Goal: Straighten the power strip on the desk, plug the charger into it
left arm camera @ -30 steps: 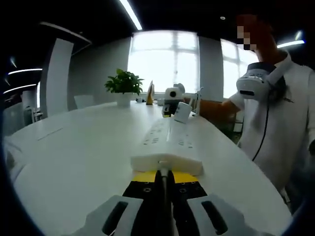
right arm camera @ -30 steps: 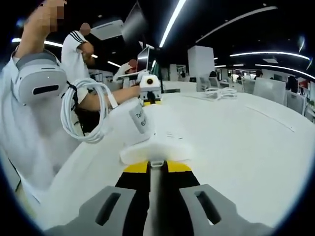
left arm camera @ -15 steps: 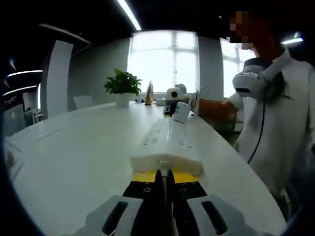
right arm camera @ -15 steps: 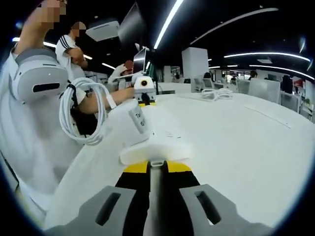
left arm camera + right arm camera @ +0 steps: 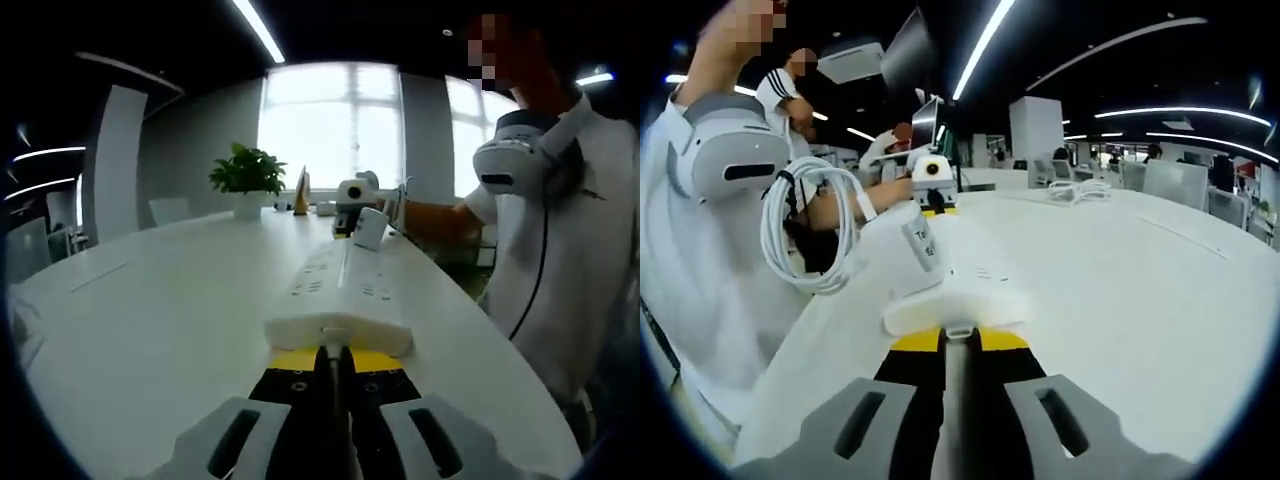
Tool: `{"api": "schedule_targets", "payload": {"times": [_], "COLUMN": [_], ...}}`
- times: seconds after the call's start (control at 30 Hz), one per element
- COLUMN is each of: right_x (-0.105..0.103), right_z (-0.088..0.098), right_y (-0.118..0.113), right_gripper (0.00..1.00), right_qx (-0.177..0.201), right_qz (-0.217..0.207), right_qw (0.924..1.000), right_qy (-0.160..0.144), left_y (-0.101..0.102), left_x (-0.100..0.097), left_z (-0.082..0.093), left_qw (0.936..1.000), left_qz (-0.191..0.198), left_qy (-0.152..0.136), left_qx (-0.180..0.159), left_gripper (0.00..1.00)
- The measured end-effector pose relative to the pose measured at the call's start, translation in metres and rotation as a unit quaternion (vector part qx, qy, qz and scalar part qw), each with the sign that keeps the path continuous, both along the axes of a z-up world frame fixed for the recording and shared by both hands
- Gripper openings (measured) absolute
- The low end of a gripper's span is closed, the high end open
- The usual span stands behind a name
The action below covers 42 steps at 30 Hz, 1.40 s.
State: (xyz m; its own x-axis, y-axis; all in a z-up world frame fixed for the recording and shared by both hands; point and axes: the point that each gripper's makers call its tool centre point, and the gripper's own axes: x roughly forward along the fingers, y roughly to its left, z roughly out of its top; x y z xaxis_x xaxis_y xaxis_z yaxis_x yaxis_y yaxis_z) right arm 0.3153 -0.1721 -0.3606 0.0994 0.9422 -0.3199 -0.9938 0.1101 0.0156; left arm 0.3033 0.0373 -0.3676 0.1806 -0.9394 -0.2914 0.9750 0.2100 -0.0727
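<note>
Charger (image 5: 908,245) in right jaws, one power strip (image 5: 338,275), one desk (image 5: 170,300).

- An open-plan office, by the look of it.
- A long white bench (image 5: 150,310) runs far toward a tall bright window (image 5: 335,115), with a potted plant (image 5: 248,172) at the far end.
- Strip lights (image 5: 985,45) cross a dark ceiling, over rows of desks and chairs (image 5: 1185,180) far right.
- A monitor (image 5: 930,118) stands at far left, near a person in a white shirt (image 5: 790,105).
- A square white pillar (image 5: 1037,125) rises mid-room.
</note>
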Motion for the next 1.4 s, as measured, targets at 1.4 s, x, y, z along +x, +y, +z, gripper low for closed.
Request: {"api": "schedule_targets", "payload": {"times": [1.4], "right_x": [0.014], "right_z": [0.000], "right_y": [-0.015], "right_gripper": [0.24], "right_qx": [0.010], "right_qz": [-0.038], "right_qw": [0.9989], "right_qy": [-0.025], "left_y": [-0.010], "left_x": [0.000], "left_z": [0.002], "left_qw": [0.9999], "left_qz": [0.011], "left_qy": [-0.006], "left_qx": [-0.010], "left_gripper": [0.12]}}
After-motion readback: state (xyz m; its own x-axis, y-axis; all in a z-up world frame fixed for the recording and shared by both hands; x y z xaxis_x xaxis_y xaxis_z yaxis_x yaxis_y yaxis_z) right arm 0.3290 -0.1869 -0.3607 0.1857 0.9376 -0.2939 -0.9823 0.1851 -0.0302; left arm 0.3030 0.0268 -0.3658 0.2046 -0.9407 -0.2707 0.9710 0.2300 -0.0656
